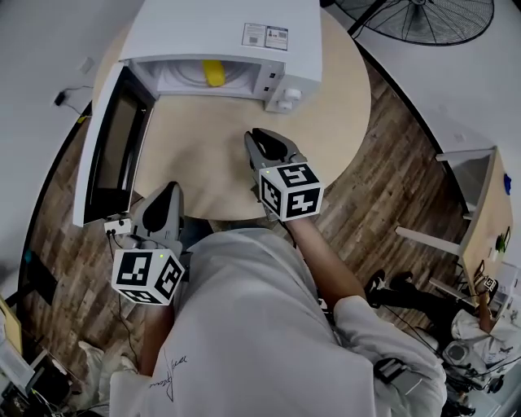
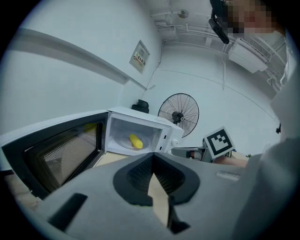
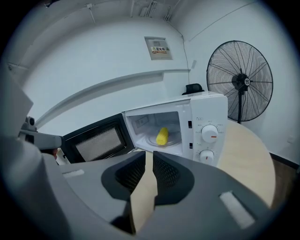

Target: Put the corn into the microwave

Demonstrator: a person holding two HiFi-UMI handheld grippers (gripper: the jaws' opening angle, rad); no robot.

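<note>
The yellow corn [image 1: 213, 73] lies on the glass plate inside the white microwave [image 1: 244, 24], whose door [image 1: 114, 151] hangs wide open to the left. My right gripper [image 1: 259, 140] hovers over the round table [image 1: 203, 155], a short way in front of the microwave's knobs. Its jaws stand a narrow gap apart with nothing between them [image 3: 149, 157]. My left gripper [image 1: 171, 189] is at the table's near edge, beside the door's lower corner, and its tips meet with nothing in them [image 2: 152, 157]. Both gripper views look at the corn [image 2: 136, 141] [image 3: 162, 136] in the cavity.
A standing fan [image 1: 423, 18] is behind the table to the right. A second desk [image 1: 480, 212] with clutter stands at the far right on the wood floor. A cable and plug [image 1: 61, 98] lie at the left wall.
</note>
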